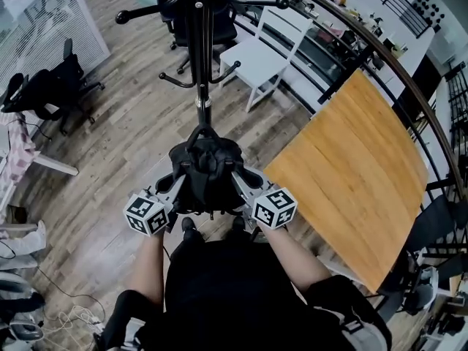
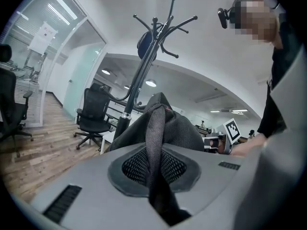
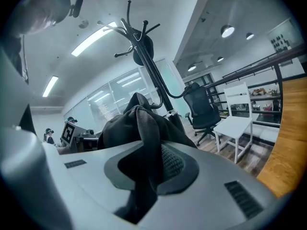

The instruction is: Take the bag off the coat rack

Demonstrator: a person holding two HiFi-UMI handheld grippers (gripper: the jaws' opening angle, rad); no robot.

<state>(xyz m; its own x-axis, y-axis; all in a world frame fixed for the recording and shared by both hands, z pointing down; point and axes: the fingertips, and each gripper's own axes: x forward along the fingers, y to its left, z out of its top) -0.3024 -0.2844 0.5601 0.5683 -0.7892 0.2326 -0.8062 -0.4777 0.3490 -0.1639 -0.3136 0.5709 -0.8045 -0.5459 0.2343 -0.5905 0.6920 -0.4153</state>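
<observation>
The black bag hangs between my two grippers, low in front of the coat rack's pole. My left gripper is shut on a grey-black strap of the bag, which runs up between its jaws. My right gripper is shut on another dark strap on the bag's other side. Behind the bag the coat rack rises with its hooks spread, and a dark item hangs near its top. I cannot tell whether the bag's top loop touches the pole.
A wooden table stands to the right, with a curved railing beyond it. A white chair sits behind the rack. Black office chairs stand at the left, another past the rack. Cables lie on the floor.
</observation>
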